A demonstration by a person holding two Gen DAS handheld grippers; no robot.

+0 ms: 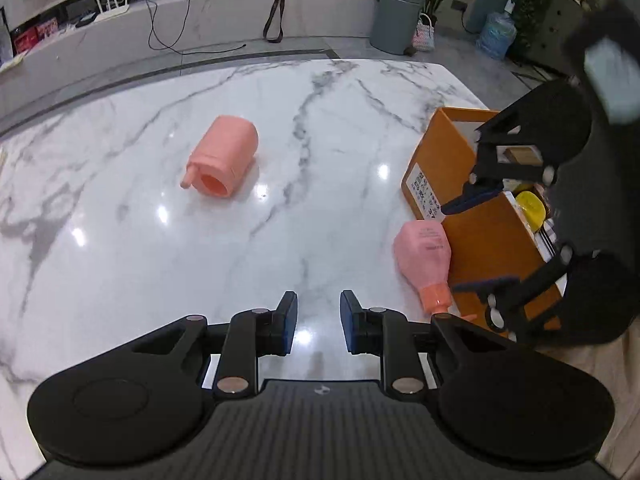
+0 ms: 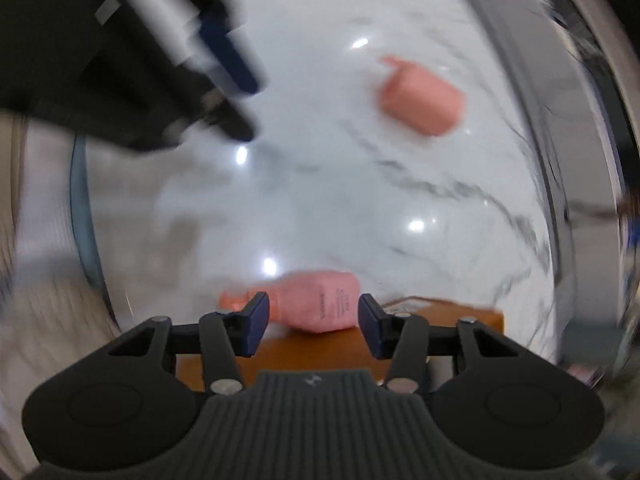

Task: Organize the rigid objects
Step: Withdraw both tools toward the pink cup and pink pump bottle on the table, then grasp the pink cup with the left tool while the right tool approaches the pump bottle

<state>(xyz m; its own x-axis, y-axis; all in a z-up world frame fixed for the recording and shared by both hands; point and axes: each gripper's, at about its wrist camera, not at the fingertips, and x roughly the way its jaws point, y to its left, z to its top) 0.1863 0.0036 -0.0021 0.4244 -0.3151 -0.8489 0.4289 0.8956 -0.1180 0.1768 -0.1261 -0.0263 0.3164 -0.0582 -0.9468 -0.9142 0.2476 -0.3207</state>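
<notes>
A pink bottle [image 1: 424, 258] with an orange cap lies on the marble table against the orange box [image 1: 488, 236]; it also shows in the right wrist view [image 2: 324, 304]. A pink mug [image 1: 224, 156] lies on its side mid-table, also seen blurred in the right wrist view [image 2: 422, 98]. My left gripper [image 1: 319, 320] is open and empty above the table's near part. My right gripper [image 2: 314, 322] is open and empty, hovering over the box edge just above the bottle; it shows in the left wrist view [image 1: 468, 244].
The orange box holds a yellow item [image 1: 530, 208] and other things. The marble table [image 1: 320, 128] ends at the far side; beyond stand a grey bin [image 1: 396, 20], a water jug [image 1: 496, 34] and a low white shelf [image 1: 200, 12].
</notes>
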